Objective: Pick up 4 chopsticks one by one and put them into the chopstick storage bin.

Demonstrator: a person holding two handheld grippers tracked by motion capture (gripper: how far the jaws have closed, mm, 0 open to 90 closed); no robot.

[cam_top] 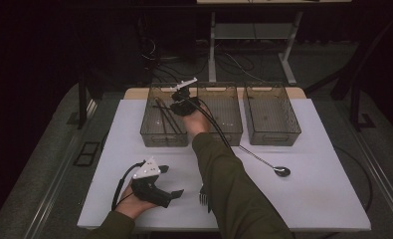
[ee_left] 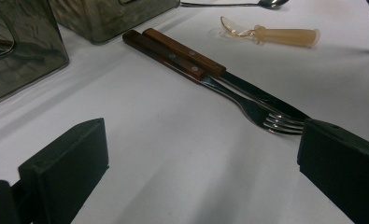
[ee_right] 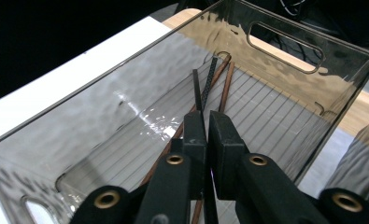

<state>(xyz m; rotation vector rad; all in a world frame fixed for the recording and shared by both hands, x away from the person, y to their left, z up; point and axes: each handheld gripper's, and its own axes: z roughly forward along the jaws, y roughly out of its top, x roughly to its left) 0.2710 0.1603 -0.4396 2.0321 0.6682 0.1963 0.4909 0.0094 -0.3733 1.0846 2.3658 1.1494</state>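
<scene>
Right gripper is hanging over the left bin, jaws nearly shut, clamping a thin dark chopstick that runs up from between the pads. Its lower end is hidden behind the jaws. More chopsticks are lying on the bin floor; hard to tell how many, as the ribbed plastic is blurring them. Left gripper is resting low over the white table, jaws wide apart, gripping nothing. A wooden-handled fork and knife are lying just ahead, tines partly covered by one jaw. A clear spoon is farther off.
</scene>
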